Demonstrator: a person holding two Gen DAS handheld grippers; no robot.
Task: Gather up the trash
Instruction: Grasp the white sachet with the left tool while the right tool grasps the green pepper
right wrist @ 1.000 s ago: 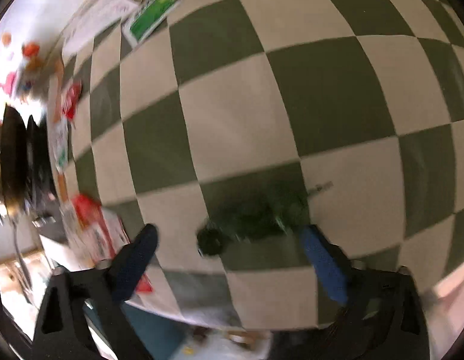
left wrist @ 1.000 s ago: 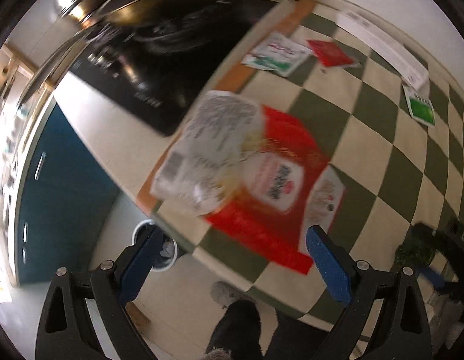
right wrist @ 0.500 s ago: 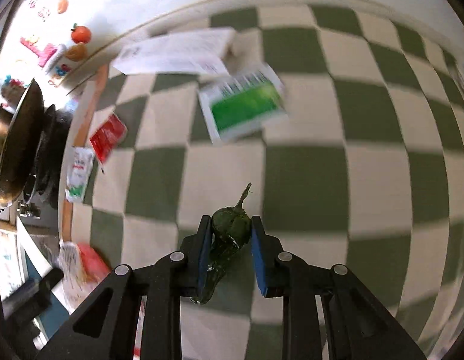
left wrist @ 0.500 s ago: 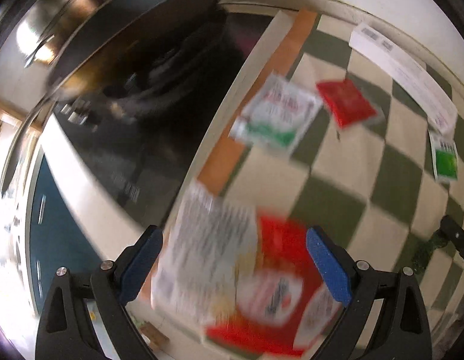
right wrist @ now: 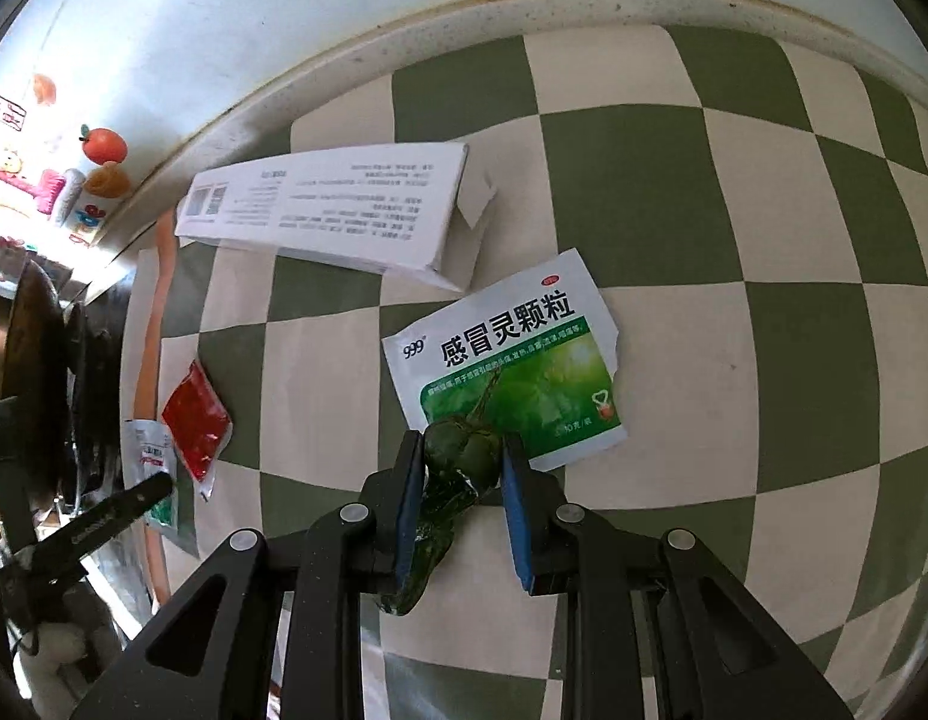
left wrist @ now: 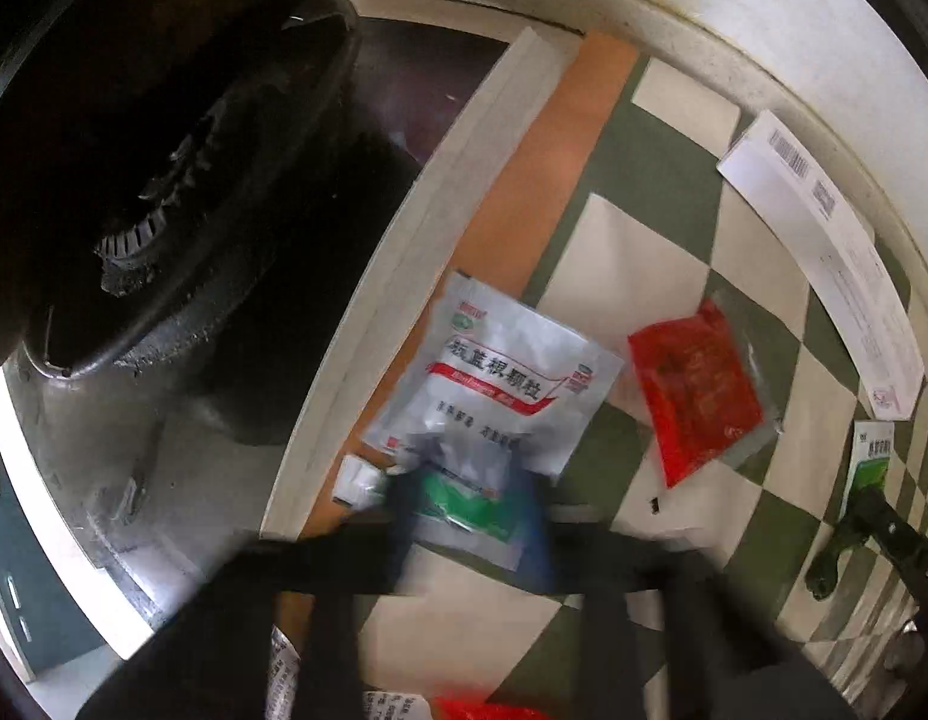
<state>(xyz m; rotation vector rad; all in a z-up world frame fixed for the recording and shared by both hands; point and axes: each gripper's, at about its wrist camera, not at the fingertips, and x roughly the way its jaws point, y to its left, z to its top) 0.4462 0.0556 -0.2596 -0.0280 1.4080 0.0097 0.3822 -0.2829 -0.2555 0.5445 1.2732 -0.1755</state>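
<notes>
My right gripper [right wrist: 458, 474] is shut on a green pepper [right wrist: 458, 462] and holds it over a green-and-white medicine sachet [right wrist: 511, 366] on the checkered counter. A flattened white carton [right wrist: 332, 210] lies behind it. My left gripper [left wrist: 469, 510] is motion-blurred, its jaws narrowed around the lower edge of a white-and-green sachet [left wrist: 493, 384]; whether it grips is unclear. A red sauce packet [left wrist: 691, 390] lies right of that sachet, and shows in the right wrist view [right wrist: 194, 420].
A black wok on a stove [left wrist: 164, 180] stands at the left, beside an orange strip [left wrist: 541, 168] along the counter edge. The white wall rim [right wrist: 404, 36] bounds the counter at the back. A red-and-white bag [left wrist: 464, 708] lies near the front edge.
My left gripper moved forward from the red bag to the white-and-green sachet and narrowed its jaws. My right gripper closed on the pepper and carried it toward the green sachet.
</notes>
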